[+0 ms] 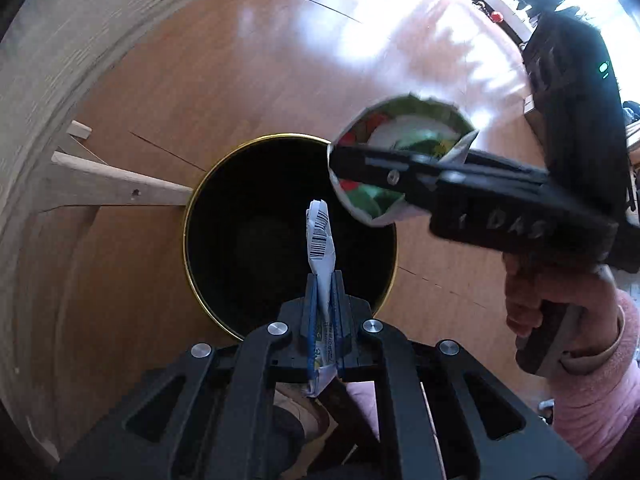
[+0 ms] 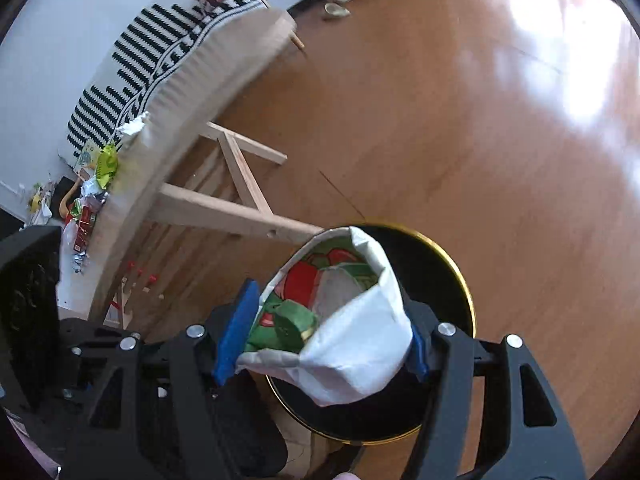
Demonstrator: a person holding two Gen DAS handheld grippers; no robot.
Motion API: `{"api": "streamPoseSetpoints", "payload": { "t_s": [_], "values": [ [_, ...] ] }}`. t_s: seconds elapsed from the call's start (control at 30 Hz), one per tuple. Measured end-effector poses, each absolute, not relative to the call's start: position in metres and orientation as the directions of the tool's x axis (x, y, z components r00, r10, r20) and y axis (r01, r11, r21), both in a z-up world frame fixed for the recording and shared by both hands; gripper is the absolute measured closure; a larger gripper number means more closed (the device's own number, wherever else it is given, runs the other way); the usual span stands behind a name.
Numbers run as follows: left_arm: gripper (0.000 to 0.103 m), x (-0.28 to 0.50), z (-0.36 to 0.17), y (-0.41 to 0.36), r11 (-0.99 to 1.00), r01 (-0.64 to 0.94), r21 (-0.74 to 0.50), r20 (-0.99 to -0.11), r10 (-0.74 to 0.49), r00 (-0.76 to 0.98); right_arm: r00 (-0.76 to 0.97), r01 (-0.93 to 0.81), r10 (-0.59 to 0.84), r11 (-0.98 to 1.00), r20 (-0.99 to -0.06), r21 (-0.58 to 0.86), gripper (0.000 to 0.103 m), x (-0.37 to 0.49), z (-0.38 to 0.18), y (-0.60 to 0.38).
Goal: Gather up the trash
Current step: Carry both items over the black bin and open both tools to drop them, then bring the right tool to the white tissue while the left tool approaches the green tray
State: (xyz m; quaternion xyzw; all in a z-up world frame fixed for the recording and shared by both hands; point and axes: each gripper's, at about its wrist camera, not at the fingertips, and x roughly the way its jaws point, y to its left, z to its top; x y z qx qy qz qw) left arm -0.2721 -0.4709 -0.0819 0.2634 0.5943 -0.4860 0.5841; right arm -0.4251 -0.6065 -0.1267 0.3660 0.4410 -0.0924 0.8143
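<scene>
Above the gold-rimmed black bin (image 1: 224, 216), the left gripper (image 1: 322, 300) pinched a flattened barcode wrapper (image 1: 320, 236); the right gripper (image 2: 320, 336) clasped a crumpled red-green-printed carton (image 2: 340, 320).

The bin (image 1: 288, 236) stands on the floor (image 1: 280, 80) beside the worktop (image 2: 224, 80) leg; scraps (image 2: 100, 168) (seemingly wrappers) are strewn on the worktop's far edge.

I can read only "DAS" on the side of my right gripper (image 1: 340, 168); the barcode on my wrapper (image 1: 322, 236) shows no legible digits.
</scene>
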Motion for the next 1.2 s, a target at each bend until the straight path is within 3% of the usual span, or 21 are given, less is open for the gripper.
{"api": "streamPoseSetpoints", "payload": {
  "t_s": [0.2,0.23,0.27,0.4,0.5,0.6,0.73,0.83,0.93,1.07,1.2],
  "values": [
    [0.094,-0.291,-0.076,-0.467,0.393,0.883,-0.259,-0.951,-0.263,-0.162,0.590,0.494,0.195,0.681,-0.784,0.541,0.035,-0.418,-0.125,-0.613],
    [0.068,-0.290,-0.077,-0.466,0.396,0.887,-0.239,-0.956,-0.258,-0.143,0.571,0.513,0.204,0.668,-0.795,0.540,0.022,-0.417,-0.127,-0.615],
    [0.010,-0.298,-0.072,-0.463,0.397,0.889,-0.230,-0.958,-0.252,-0.135,0.556,0.526,0.213,0.658,-0.804,0.538,0.016,-0.414,-0.128,-0.617],
    [0.007,-0.291,-0.056,-0.453,0.416,0.882,-0.222,-0.951,-0.292,-0.102,0.553,0.579,0.168,0.626,-0.816,0.522,0.014,-0.417,-0.121,-0.626],
    [0.007,-0.270,-0.021,-0.436,0.461,0.839,-0.287,-0.908,-0.410,-0.086,0.547,0.647,-0.023,0.646,-0.837,0.405,0.011,-0.422,-0.102,-0.626],
    [0.006,-0.243,0.035,-0.398,0.486,0.807,-0.336,-0.832,-0.555,-0.012,0.582,0.656,-0.266,0.713,-0.769,0.250,0.007,-0.425,-0.074,-0.609],
    [0.006,-0.189,0.092,-0.298,0.604,0.732,-0.314,-0.742,-0.638,0.208,0.641,0.562,-0.301,0.810,-0.706,0.164,0.007,-0.410,-0.056,-0.582],
    [0.006,-0.152,0.112,-0.200,0.768,0.596,-0.234,-0.705,-0.556,0.440,0.670,0.527,-0.287,0.833,-0.684,0.167,0.007,-0.385,-0.041,-0.568],
    [0.006,-0.114,0.110,-0.099,0.924,0.361,-0.127,-0.714,-0.338,0.614,0.701,0.499,-0.279,0.849,-0.656,0.173,0.007,-0.349,-0.014,-0.556],
    [0.006,-0.069,0.091,-0.005,0.985,0.120,-0.123,-0.757,-0.171,0.631,0.766,0.419,-0.224,0.885,-0.602,0.203,0.007,-0.282,0.032,-0.531],
    [0.006,-0.039,0.054,0.010,0.989,0.095,-0.113,-0.796,-0.147,0.588,0.820,0.314,-0.158,0.928,-0.550,0.201,0.007,-0.222,0.056,-0.489]
  ]
}}
